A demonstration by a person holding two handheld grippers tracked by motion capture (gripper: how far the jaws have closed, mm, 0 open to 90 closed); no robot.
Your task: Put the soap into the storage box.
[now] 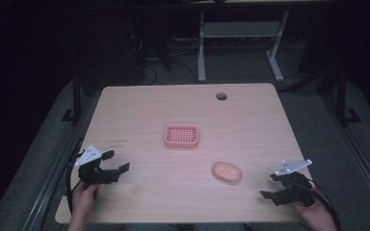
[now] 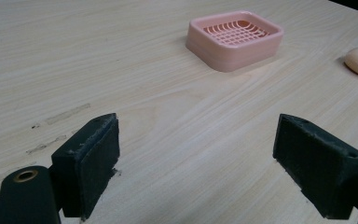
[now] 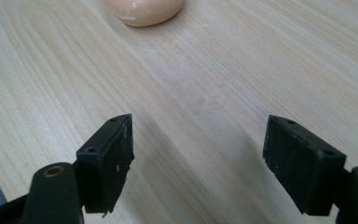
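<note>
High view: both hand-held grippers, left (image 1: 114,161) and right (image 1: 272,185), spread wide, empty, apart from soap (image 1: 227,172) and soap dish (image 1: 181,135) on tabletop (image 1: 250,125). Probably approach stage; next, right closing around soap before lifting toward dish

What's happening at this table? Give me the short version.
A person holds a two-jaw gripper in each hand at a wooden table. The left gripper and right gripper both rest near the front edge, jaws wide open and holding nothing. A bar of soap lies on the bare wood, nearer the right gripper. A pink soap dish sits empty mid-table. Nothing is being touched.
</note>
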